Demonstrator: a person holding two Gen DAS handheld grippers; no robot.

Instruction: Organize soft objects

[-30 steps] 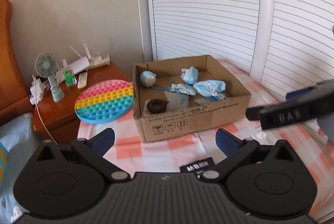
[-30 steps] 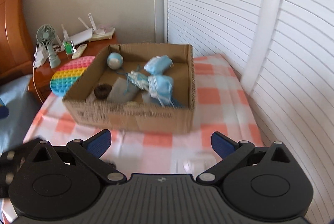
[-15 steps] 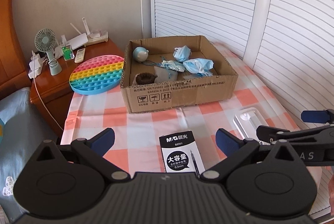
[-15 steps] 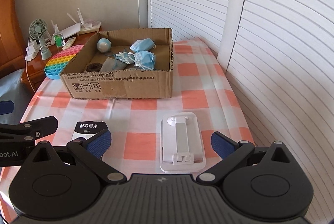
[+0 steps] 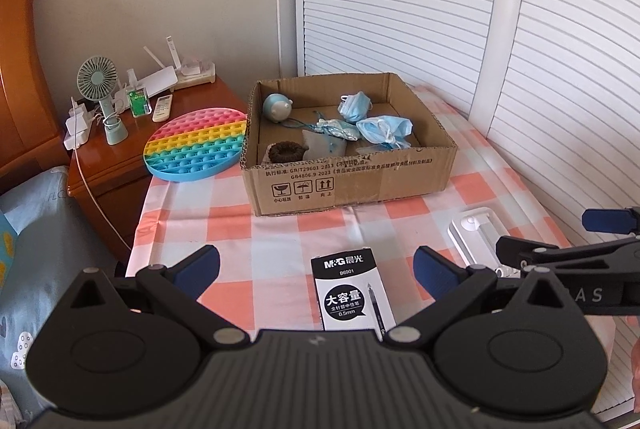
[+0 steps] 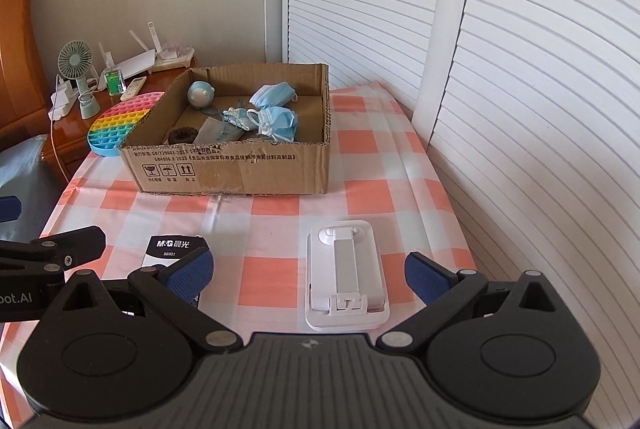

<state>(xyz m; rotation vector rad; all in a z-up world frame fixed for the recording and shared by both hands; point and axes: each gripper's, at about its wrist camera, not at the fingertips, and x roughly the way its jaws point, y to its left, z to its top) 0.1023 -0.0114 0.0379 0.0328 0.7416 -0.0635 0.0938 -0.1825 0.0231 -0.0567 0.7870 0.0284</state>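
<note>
Both grippers pulled back from the cardboard box (image 5: pixel 348 165) versus a second ago; views now wider, barely changed from half a second ago. Left gripper (image 5: pixel 316 265) jaws apart, empty, hovering over near table (image 5: pixel 280 241) above black pen box (image 5: pixel 352 293). Right gripper (image 6: pixel 308 269) jaws apart, empty, over white phone stand (image 6: pixel 346 277) near right; the stand and pen box were out of frame or blurred a second ago, now clear. Soft objects sit inside the cardboard box at far centre of table: blue face masks (image 5: pixel 384 131) right side, another mask (image 5: pixel 354 107) far, round light-blue plush (image 5: pixel 277 107) far left corner, brown hair tie (image 5: pixel 286 152) near left, grey pouch (image 5: pixel 322 149) beside it. Rainbow pop toy (image 5: pixel 196 145) lies left of box, touching it, overhanging the table edge toward wooden nightstand (image 5: pixel 120 157). Small fan (image 5: pixel 98 81) on nightstand, far left. Contents of box unchanged.
</note>
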